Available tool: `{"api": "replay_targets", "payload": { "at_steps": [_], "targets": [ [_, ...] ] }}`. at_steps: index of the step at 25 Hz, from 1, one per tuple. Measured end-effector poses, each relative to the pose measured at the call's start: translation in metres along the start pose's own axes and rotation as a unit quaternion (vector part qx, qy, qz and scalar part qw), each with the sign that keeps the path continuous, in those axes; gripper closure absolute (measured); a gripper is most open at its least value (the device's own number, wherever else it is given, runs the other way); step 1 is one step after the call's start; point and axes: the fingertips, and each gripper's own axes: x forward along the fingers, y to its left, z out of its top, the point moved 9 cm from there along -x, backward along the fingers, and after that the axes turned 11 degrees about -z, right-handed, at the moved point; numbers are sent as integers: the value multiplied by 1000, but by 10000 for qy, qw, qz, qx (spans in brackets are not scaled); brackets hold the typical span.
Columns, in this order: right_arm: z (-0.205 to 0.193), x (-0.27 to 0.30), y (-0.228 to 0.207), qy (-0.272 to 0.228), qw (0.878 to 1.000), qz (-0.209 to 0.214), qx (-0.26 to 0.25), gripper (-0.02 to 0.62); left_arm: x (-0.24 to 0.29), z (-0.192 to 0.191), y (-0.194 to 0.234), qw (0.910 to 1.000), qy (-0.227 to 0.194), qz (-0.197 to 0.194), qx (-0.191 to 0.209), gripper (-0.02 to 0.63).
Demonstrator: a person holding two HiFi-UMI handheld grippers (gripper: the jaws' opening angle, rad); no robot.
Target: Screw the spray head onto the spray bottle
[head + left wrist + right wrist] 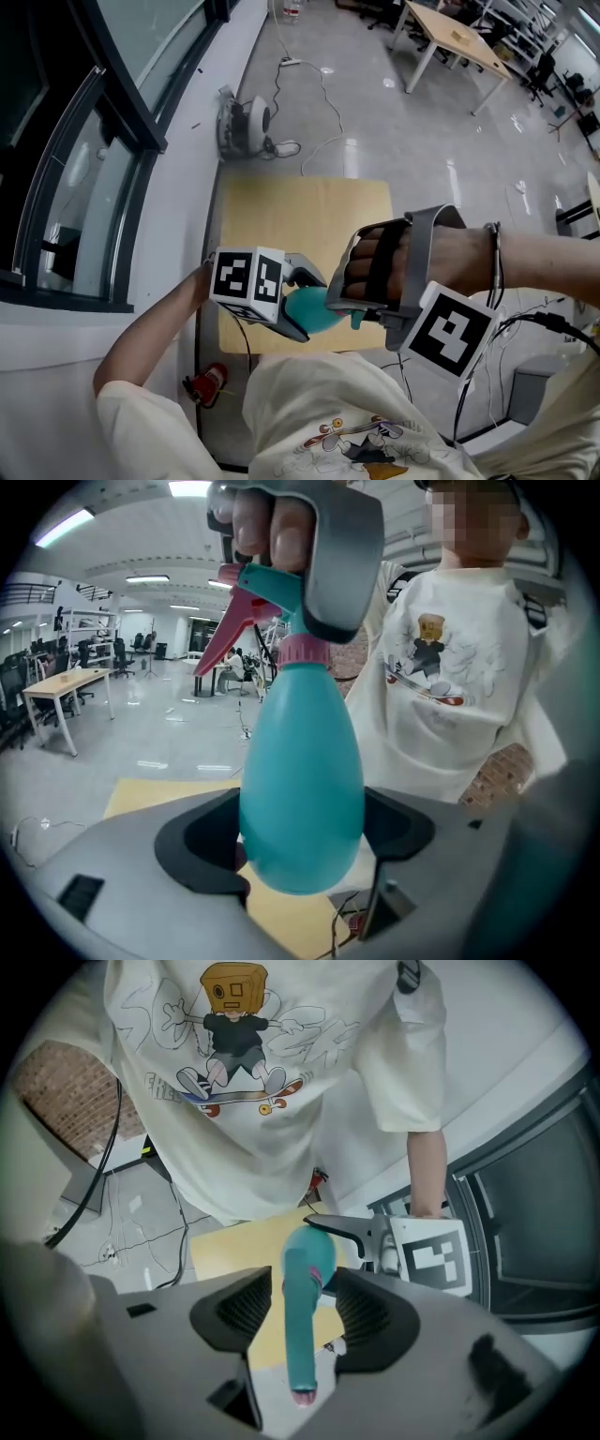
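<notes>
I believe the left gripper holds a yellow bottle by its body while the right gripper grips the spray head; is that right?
The bottle is teal, not yellow, as the left gripper view shows. The left gripper holds its body; the right gripper grips the spray head.

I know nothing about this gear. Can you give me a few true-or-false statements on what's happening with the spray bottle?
1. The left gripper is shut on the teal bottle. True.
2. The teal bottle stands on the yellow table. False: the two grippers hold it up in the air.
3. The right gripper is clamped on the spray head. True.
4. The trigger is green. False: it is pink.
5. The person's T-shirt is black. False: it is pale, with a cartoon print.
</notes>
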Motion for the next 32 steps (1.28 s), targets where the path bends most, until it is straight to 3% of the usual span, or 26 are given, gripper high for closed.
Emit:
{"api": "replay_targets", "payload": {
  "at_steps": [3, 5, 10, 14, 17, 19, 21, 23, 25, 28, 29, 30, 32],
  "targets": [
    [-1, 1, 1, -57, 9999, 126, 29, 462, 0, 5, 3, 9999, 66, 56, 87, 207],
    [-5, 2, 1, -27, 9995, 241, 216, 464, 0, 4, 5, 9998, 69, 150, 69, 207],
    [-32, 5, -7, 281, 9867, 407, 1549, 465, -9, 1, 11, 9952, -235, 896, -320, 207],
    [-58, 11, -8, 559, 9608, 267, 2701, 466, -15, -2, 12, 9758, -346, 2026, -747, 209],
    [-69, 11, -8, 492, 9332, 288, 3548, 466, -13, 1, 6, 9576, -337, 2727, -861, 210],
    [-75, 11, -11, 479, 9090, 276, 4132, 466, -11, 3, 4, 9385, -199, 3335, -869, 210],
    [-81, 13, -14, 559, 8800, 250, 4711, 466, -9, 4, 3, 9107, -28, 4028, -920, 210],
    [-88, 14, -18, 670, 8420, 239, 5347, 466, -7, 5, 3, 8804, 61, 4627, -1038, 212],
    [-98, 16, -20, 712, 7861, 255, 6134, 466, -6, 5, 3, 8437, 229, 5251, -1095, 212],
    [-115, 15, -21, 618, 6754, 230, 7345, 466, -4, 7, 4, 7794, 642, 6155, -984, 212],
    [-119, 13, -21, 600, 6476, 223, 7593, 468, -4, 7, 5, 7651, 726, 6328, -947, 212],
    [-120, 12, -21, 595, 6328, 213, 7717, 466, -3, 7, 6, 7568, 763, 6426, -920, 212],
    [-120, 11, -20, 604, 6309, 170, 7733, 468, -2, 8, 6, 7505, 777, 6504, -875, 212]
  ]
}}
